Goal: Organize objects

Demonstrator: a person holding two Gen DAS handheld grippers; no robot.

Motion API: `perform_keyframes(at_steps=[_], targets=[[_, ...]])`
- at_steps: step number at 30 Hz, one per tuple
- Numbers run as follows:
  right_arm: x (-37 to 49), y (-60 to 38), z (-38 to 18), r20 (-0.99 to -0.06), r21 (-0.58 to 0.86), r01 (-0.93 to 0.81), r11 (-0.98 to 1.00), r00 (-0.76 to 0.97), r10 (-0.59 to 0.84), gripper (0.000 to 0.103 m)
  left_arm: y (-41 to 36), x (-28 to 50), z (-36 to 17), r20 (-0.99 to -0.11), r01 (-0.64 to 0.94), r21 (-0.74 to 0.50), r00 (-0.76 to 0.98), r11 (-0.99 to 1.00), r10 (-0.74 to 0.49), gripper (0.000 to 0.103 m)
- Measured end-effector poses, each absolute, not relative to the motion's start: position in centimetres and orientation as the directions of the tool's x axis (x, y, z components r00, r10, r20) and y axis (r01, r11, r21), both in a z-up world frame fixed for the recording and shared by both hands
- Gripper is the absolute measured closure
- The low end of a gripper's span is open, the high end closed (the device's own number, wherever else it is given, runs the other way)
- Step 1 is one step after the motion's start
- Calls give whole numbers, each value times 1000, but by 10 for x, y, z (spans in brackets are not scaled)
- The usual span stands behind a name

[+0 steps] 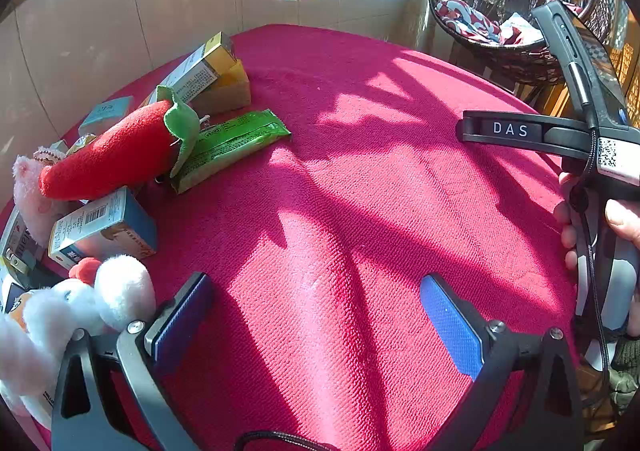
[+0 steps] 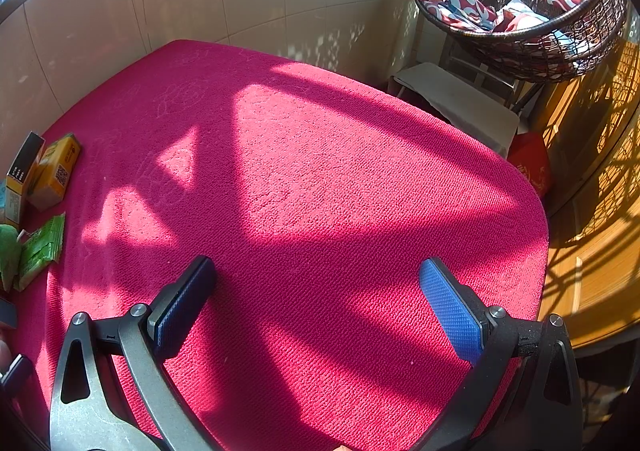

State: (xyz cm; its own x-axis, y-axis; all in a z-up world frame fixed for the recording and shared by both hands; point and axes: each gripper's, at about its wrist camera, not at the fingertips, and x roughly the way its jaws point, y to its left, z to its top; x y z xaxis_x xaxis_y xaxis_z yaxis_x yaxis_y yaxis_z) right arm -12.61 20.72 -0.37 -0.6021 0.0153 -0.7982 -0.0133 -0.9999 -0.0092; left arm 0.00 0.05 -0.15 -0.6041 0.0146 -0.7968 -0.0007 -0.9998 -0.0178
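A pile of objects lies at the left of the red cloth-covered table [image 1: 360, 191]. It holds a red plush chili [image 1: 116, 153] with a green top, a green packet [image 1: 230, 145], yellow boxes [image 1: 212, 71], a blue box [image 1: 104, 227], a pink plush [image 1: 30, 191] and a white plush [image 1: 92, 299]. My left gripper [image 1: 316, 311] is open and empty over bare cloth, right of the white plush. My right gripper [image 2: 316, 307] is open and empty over the table [image 2: 320, 171]. The yellow boxes [image 2: 44, 171] and green packet [image 2: 40, 251] show at its left edge.
The other hand-held device [image 1: 560, 131] hovers at the right of the left wrist view. A tiled wall [image 1: 160, 11] borders the table's far side. A wicker hanging chair [image 2: 520, 11] with cushions and a low white stool [image 2: 460, 103] stand beyond the far right corner.
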Motion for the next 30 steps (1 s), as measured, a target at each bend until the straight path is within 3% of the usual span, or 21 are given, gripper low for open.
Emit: perform_keyframes(at_steps=[22,30], targets=[[-125,211,-3,-794,12,-11,-1000,-608,-2,0,1,0,-2,-797,-1,-17,-604,-1000,14,0],[-112,235,10,-750,161,-21,-987,-652,-109,0,6,13,6,-780,10,-45,-625,-999,29,0]])
